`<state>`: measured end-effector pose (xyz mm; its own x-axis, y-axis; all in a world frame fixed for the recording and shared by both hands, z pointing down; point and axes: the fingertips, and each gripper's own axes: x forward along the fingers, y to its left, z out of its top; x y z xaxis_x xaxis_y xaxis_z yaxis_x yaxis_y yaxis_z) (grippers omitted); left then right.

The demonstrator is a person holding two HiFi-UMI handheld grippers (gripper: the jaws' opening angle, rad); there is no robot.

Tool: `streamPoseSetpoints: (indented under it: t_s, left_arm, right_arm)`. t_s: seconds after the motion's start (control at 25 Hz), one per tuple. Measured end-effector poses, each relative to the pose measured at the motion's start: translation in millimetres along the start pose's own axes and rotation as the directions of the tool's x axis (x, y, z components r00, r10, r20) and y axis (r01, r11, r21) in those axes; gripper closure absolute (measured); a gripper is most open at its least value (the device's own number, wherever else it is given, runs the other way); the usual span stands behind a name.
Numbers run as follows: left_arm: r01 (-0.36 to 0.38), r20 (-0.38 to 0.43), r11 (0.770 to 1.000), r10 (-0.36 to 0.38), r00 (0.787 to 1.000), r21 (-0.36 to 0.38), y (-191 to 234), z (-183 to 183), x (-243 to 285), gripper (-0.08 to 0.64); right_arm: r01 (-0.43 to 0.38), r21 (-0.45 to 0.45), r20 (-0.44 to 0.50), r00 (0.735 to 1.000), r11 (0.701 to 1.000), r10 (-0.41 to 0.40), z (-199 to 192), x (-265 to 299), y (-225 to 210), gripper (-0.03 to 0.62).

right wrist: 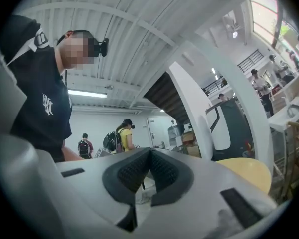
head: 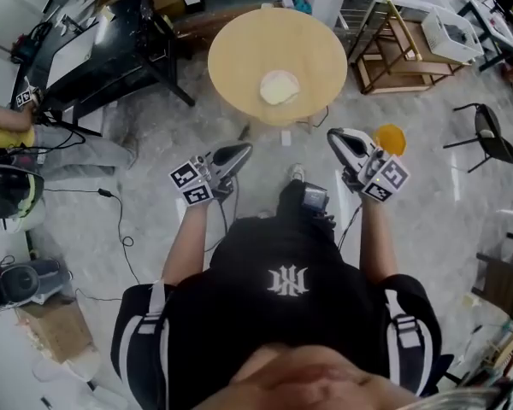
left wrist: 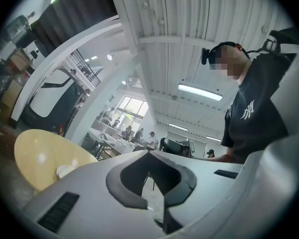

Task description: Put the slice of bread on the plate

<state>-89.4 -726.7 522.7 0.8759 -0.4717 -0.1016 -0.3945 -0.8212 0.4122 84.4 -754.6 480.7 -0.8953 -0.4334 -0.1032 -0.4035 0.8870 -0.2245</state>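
On the round wooden table (head: 239, 54) lies a pale plate (head: 280, 88), and a pale slice of bread appears to rest on it; I cannot separate the two clearly. Both grippers are held in front of the person's chest, short of the table and apart from it. My left gripper (head: 242, 151) is shut and holds nothing. My right gripper (head: 336, 136) is shut and holds nothing too. In the left gripper view the table (left wrist: 37, 156) and the plate (left wrist: 65, 171) show low at the left, beyond the gripper (left wrist: 149, 156). The right gripper view shows the gripper (right wrist: 150, 153) and the table's edge (right wrist: 246, 171).
A black desk (head: 111, 45) stands at the upper left, a wooden rack (head: 402, 54) at the upper right, a black chair (head: 487, 135) at the right. An orange round object (head: 391, 138) sits near my right gripper. A seated person in yellow (head: 0, 122) is at the left; cables cross the floor.
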Motion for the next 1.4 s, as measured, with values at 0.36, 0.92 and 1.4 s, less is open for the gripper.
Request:
streamPoseSetpoints:
  t_s: [0.36,0.92,1.4]
  left_arm:
    - [-0.046,0.012,0.999,0.046,0.999,0.006,-61,-34,-75,0.551]
    - [-0.09,-0.025,0.996,0.089,0.996,-0.013,-237,-95,-99,0.551]
    - [-0.001,-0.139,1.0,0.0,0.99,-0.005,-326,-152,-151,0.551]
  right_arm:
    - [0.019,0.005,-0.024,1.0,1.0,-0.019,-14,-55,89,0.591]
    - [-0.141,0.112,0.058,0.989,0.984,0.136,-23,-154,236,0.591]
    - [-0.113,0.17,-0.017,0.993,0.979,0.118,-85,-195,348,0.591]
